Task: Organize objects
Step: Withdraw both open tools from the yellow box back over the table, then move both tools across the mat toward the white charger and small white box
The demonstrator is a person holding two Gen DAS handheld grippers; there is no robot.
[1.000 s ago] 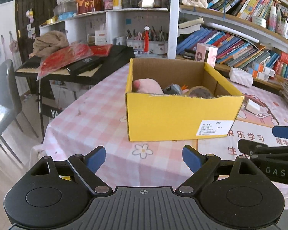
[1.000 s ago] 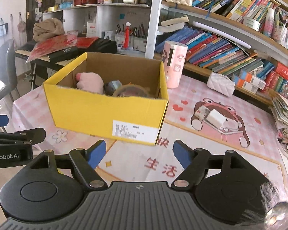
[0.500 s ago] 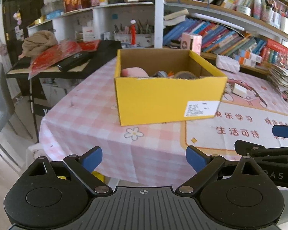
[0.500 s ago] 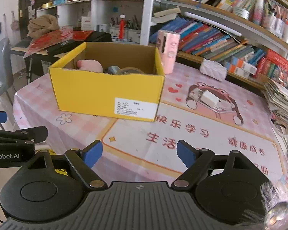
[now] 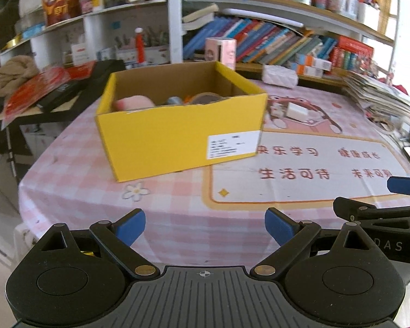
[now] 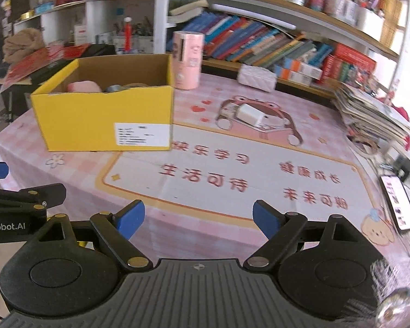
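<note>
Dark side desk [image 5: 54, 101] at far left. Yellow box [image 5: 177, 136] on left part of pink checked tablecloth [image 5: 172, 205], pink toy [image 5: 134, 102] inside. Bookshelves [image 6: 273, 41] behind, paper stack [image 6: 374, 114] right. Left gripper [image 5: 204, 227] and right gripper [image 6: 198, 217] both spread wide, empty.

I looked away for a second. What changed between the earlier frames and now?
Both grippers, left gripper and right gripper, backed away from the yellow box, which now looks smaller, with more of the table in view. Nothing was taken hold of or let go. Both stayed open and empty; the box and its contents stayed put.
</note>
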